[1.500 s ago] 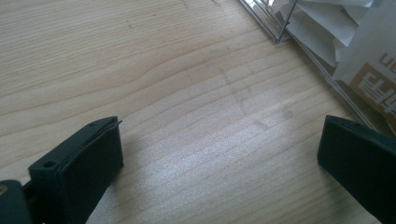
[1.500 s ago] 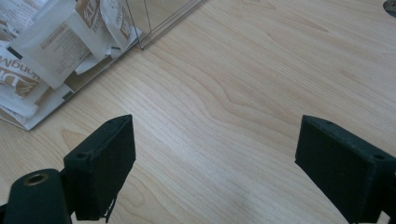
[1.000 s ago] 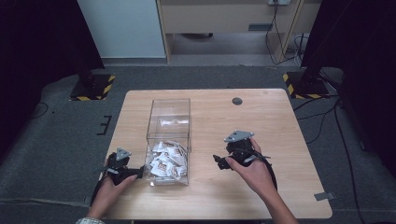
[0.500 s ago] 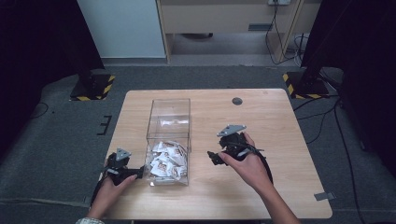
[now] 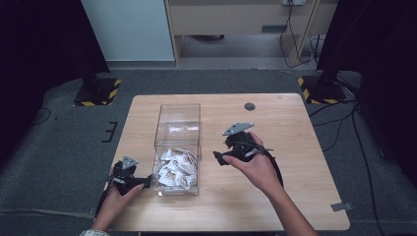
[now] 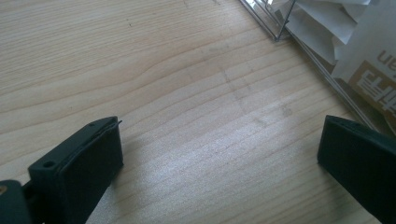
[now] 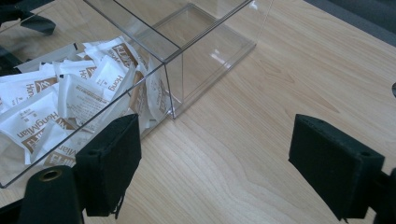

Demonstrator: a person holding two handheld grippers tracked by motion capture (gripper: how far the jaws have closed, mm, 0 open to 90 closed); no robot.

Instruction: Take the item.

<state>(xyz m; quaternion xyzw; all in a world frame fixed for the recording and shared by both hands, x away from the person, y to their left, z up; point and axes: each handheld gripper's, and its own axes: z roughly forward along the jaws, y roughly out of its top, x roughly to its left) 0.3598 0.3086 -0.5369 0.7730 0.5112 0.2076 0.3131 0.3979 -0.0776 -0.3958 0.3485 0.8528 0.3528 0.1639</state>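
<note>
Wooden table on grey floor, yellow-black striped stand bases

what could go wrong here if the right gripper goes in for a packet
The clear box has tall, thin walls, and the right gripper sits beside it rather than above the open top, so a straight approach could bump or tip it. The packets are piled loosely and overlapping at one end, so the open jaws may grab several or slip off. The left gripper is only near the box, not bracing it.

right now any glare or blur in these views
High view: sharp, with reflections on the clear box. Left gripper view: soft sheen on the table, jaws blurred. Right gripper view: bright glint on the box floor, packets legible.
</note>
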